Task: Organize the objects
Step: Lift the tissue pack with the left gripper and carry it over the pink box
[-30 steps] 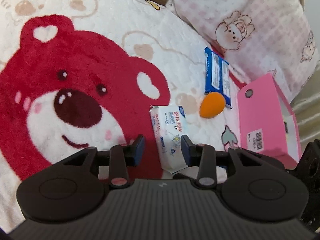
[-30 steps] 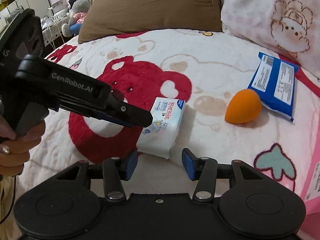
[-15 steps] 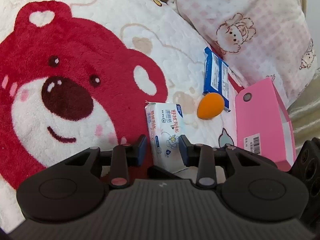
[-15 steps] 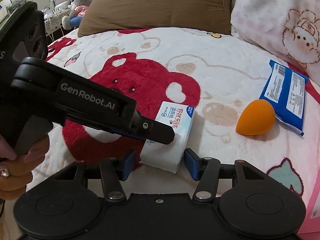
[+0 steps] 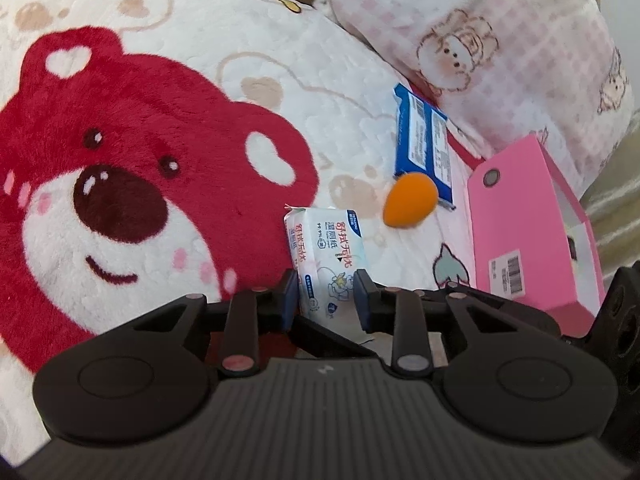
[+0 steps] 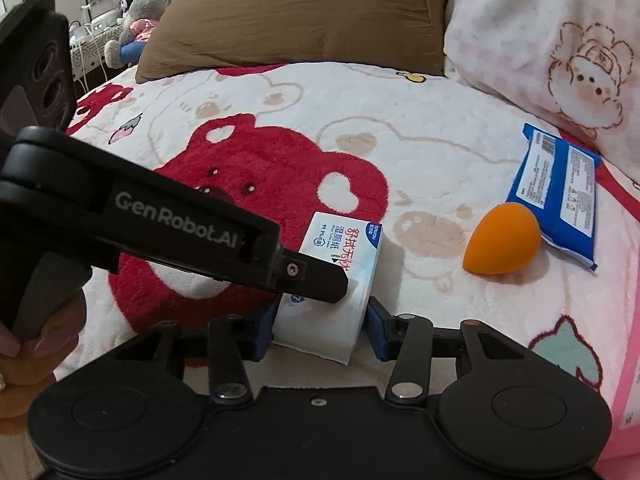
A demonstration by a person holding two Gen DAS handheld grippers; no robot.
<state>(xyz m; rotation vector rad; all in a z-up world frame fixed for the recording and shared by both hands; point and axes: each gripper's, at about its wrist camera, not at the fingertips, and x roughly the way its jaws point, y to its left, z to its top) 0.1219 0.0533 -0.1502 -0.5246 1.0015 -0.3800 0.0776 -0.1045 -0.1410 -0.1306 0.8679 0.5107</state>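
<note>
White wipes pack (image 5: 326, 258) now sits between both grippers' fingers, previously short.

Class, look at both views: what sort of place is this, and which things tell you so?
Most likely a bedroom, on a bed. A plush bear-print blanket covers the surface, a brown pillow and a pink cartoon pillow lie at its head, and stuffed toys sit beyond.

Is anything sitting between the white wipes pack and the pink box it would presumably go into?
Nothing visible blocks it. The white wipes pack sits between both grippers' jaws. The orange sponge and blue packet lie beyond the line to the pink box, whose open side faces away, so the interior stays unseen.
</note>
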